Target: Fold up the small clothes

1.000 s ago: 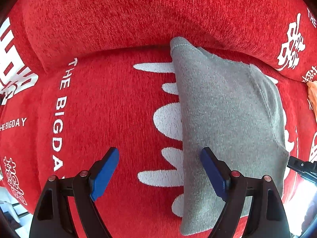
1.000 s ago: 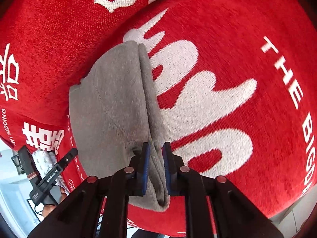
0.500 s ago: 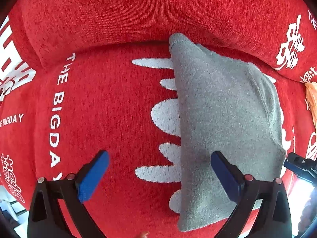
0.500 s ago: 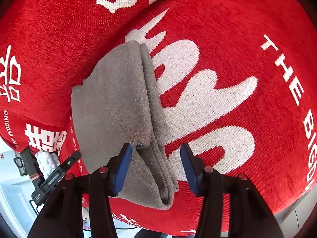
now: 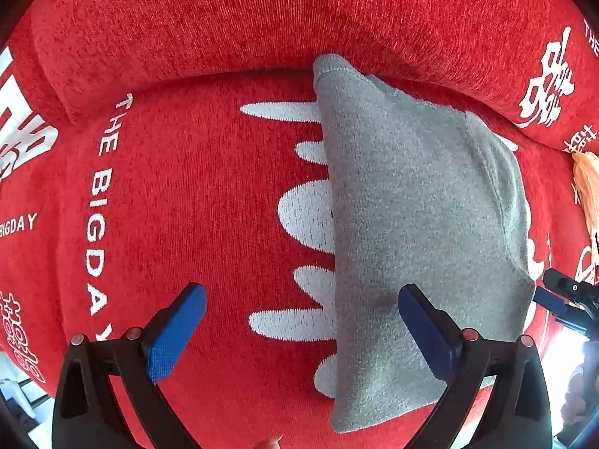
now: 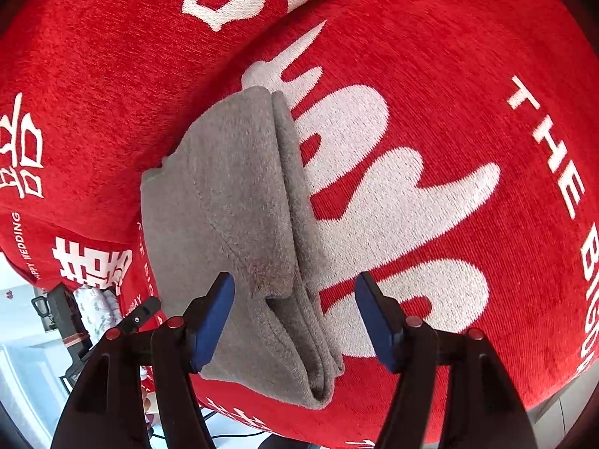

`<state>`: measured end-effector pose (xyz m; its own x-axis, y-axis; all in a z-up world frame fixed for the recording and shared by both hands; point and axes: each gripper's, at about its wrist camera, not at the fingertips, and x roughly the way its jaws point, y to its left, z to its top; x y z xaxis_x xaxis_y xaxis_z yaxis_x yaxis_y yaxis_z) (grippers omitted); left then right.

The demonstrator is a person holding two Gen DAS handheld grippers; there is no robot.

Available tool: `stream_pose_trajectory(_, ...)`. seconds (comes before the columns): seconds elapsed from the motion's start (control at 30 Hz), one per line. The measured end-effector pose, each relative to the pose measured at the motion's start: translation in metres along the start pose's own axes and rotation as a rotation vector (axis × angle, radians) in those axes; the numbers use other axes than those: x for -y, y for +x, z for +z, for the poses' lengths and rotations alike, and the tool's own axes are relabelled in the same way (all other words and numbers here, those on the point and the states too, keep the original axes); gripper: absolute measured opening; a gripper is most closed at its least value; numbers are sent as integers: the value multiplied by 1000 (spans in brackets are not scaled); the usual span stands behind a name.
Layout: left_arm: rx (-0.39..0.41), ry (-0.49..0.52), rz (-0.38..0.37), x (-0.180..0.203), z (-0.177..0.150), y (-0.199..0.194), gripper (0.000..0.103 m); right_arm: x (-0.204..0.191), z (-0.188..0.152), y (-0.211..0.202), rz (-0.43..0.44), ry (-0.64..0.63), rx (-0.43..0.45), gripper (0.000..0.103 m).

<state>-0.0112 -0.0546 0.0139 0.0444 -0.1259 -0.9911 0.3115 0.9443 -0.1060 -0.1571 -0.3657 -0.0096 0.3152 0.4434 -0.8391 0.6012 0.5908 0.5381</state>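
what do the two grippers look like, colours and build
Both look alike. The left gripper has two black plastic arms with triangular cut-outs, each tipped with a blue pad textured with fine dots, and small red-headed screws at the joints. The right gripper has the same black frame, blue pads and red screws. No cables or sleeves are visible on either.

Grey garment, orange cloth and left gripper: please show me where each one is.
grey garment [image 6: 239, 202], right wrist view, on its folded top layer.
orange cloth [image 5: 587, 187], left wrist view, on its visible edge.
left gripper [image 5: 299, 329], left wrist view, midway between open fingertips.
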Motion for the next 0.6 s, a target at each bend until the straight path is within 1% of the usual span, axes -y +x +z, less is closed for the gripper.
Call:
stream_pose_trajectory(0.2,5,-1,-34,0,10,-2,103,-3,5,5,4,-14,-14,70)
stream_pose_trajectory(0.3,-34,-20,-104,-5,17,5,103,-1,8,7,14,-17,-18,70)
stream_pose_trajectory(0.43,-25,-55,-144,-13,24,8,103,6,14,11,51,-9,-27,70)
stream_pose_trajectory(0.5,-27,-70,-201,-16,29,11,103,10,17,12,89,-1,-27,70)
stream_pose_trajectory(0.6,-63,-64,-292,-13,37,26,103,15,26,19,145,-8,-46,70)
